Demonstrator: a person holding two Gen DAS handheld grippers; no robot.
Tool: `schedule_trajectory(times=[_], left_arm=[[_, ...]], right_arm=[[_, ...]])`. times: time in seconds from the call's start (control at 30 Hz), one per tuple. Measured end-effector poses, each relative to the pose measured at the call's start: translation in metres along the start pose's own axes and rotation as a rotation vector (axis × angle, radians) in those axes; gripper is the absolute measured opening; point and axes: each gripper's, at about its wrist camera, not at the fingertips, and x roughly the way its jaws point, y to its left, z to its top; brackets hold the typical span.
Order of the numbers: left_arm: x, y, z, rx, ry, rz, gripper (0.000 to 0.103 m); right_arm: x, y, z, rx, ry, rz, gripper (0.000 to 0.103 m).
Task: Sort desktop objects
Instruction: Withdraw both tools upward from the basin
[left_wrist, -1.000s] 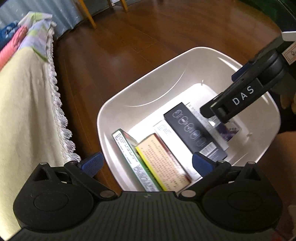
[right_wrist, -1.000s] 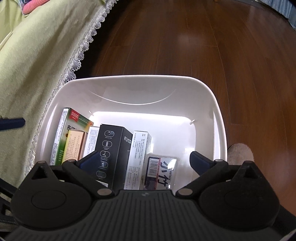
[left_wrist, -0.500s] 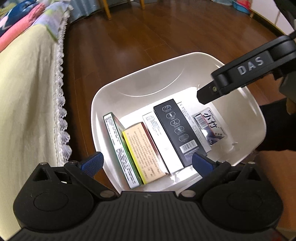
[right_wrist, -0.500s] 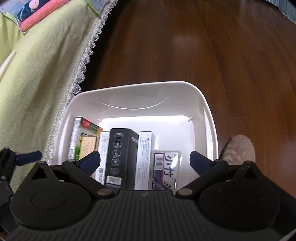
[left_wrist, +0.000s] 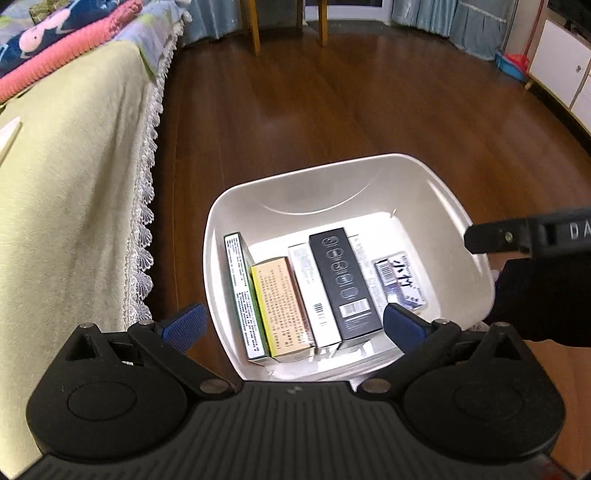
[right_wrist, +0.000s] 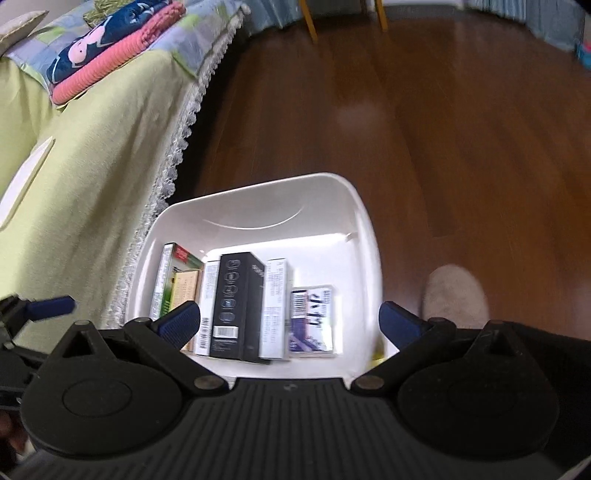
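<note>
Boxes lined up in a white bin (left_wrist: 439, 206) on the wooden floor (left_wrist: 332, 110), both tongs hanging empty above it.

In the left wrist view the bin fills the centre of the frame. Inside, side by side from left to right: a green-edged box (left_wrist: 242, 295), a tan box (left_wrist: 282, 304), a white box (left_wrist: 314, 291), a tall black box (left_wrist: 343, 280), another white one mostly hidden behind it, and a small purple-and-white packet (left_wrist: 400, 280) lying flat. The left gripper (left_wrist: 293, 325) has its blue pads spread wide, nothing between them. The right gripper (right_wrist: 290, 323) is likewise spread and empty; its finger pokes in at the right edge of the left view. A green lace-trimmed cloth (left_wrist: 66, 221) hangs down the left of the frame, just beside the bin. A slippered foot (right_wrist: 456, 295) shows right of the bin.
</note>
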Motion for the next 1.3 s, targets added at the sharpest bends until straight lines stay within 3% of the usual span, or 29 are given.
schedule_trajectory(times=[0.1, 0.23, 0.37, 0.67, 0.97, 1.3], left_arm=[[-0.011, -0.008, -0.010, 0.002, -0.025, 0.016, 0.102], [-0.019, -0.015, -0.031, -0.040, -0.022, 0.005, 0.102], [-0.025, -0.016, -0.052, -0.067, -0.012, 0.003, 0.102], [-0.043, -0.006, -0.059, -0.083, -0.056, 0.044, 0.102], [-0.047, 0.002, -0.068, -0.149, -0.074, 0.057, 0.102], [-0.020, 0.000, -0.074, -0.162, -0.047, 0.044, 0.102]], right_arm=[[-0.018, 0.003, -0.008, -0.001, -0.014, 0.006, 0.102], [-0.039, 0.009, -0.022, -0.055, -0.051, -0.050, 0.102], [-0.049, 0.010, -0.039, -0.072, -0.032, -0.082, 0.102], [-0.066, 0.026, -0.050, -0.152, -0.013, -0.149, 0.102], [-0.060, 0.042, -0.054, -0.185, 0.021, -0.142, 0.102], [-0.045, 0.044, -0.057, -0.189, 0.057, -0.161, 0.102]])
